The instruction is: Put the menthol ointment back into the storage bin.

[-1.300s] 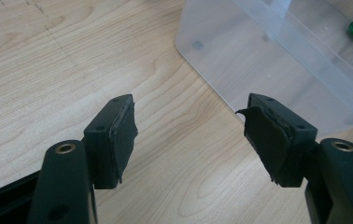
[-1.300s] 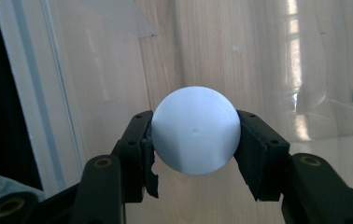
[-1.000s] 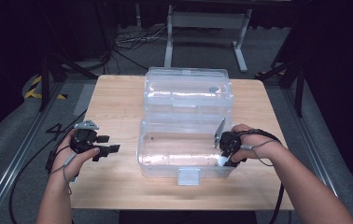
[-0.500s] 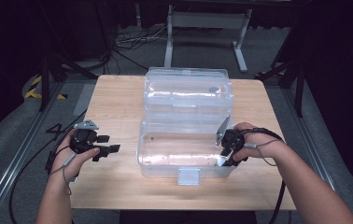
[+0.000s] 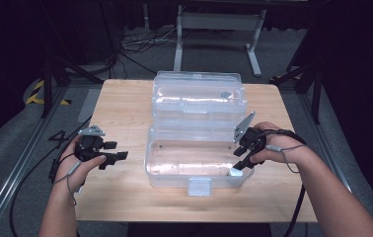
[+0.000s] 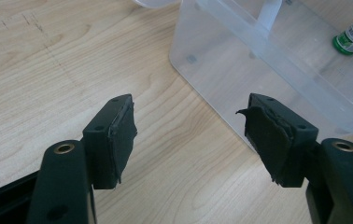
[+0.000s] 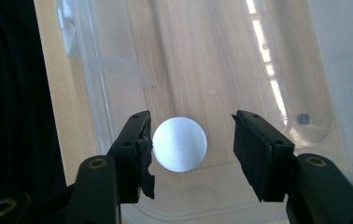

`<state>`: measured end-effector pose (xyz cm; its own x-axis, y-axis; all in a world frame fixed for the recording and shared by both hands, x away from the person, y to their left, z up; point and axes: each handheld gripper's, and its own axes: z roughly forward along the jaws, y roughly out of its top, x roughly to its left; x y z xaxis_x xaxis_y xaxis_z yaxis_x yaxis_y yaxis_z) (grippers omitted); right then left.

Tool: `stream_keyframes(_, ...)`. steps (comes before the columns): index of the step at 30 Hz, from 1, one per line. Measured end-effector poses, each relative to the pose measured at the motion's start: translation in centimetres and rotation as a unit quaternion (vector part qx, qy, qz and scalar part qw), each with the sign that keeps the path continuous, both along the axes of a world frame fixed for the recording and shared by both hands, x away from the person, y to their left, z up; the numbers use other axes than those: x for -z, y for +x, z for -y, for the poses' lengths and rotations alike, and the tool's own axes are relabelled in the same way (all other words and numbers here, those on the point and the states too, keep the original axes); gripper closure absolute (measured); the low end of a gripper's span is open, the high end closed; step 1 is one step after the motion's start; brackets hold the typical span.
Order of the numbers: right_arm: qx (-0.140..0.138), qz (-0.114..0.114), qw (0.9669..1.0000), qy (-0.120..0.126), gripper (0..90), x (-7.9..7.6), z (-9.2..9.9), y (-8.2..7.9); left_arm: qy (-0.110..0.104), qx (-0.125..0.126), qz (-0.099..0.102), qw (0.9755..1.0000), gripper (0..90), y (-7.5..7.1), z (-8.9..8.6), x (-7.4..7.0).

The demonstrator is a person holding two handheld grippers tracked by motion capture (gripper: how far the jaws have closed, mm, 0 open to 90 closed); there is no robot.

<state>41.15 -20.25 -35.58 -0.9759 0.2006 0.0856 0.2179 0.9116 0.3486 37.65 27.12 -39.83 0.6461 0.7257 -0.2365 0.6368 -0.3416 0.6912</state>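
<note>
In the near right corner of the clear plastic box (image 5: 194,163), the right gripper (image 5: 239,167) has lifted a little since a second ago, its jaws spread wide with the white bottle (image 7: 180,144) standing between them, apparently let go. Judging from that, the bottle is now placed and the hand is pulling out. The left gripper (image 5: 118,158) has stayed put beside the box, jaws parted and empty. The box sits with its lid (image 5: 199,94) thrown back on a pale wooden table (image 5: 120,103); around it are grey floor, cables and dark stands.
</note>
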Motion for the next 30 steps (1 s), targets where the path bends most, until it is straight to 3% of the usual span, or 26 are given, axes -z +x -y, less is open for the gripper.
stream_keyframes(10, 0.02, 0.012, 0.9989, 0.04, 46.5, -1.3, 0.5, 0.0, 0.002, -0.003, 0.006, 1.0, 34.5, -0.2, -0.1, -0.2)
stream_keyframes(18, 0.044, 0.024, 0.995, 0.086, 47.4, -2.4, 0.6, 0.1, 0.001, -0.003, 0.002, 1.0, 34.5, -0.5, -0.2, -0.1)
stream_keyframes(30, 0.062, 0.036, 0.9907, 0.116, 48.8, -4.1, 0.0, 0.4, -0.007, -0.002, 0.001, 1.0, 34.4, -0.5, -0.2, 0.0)
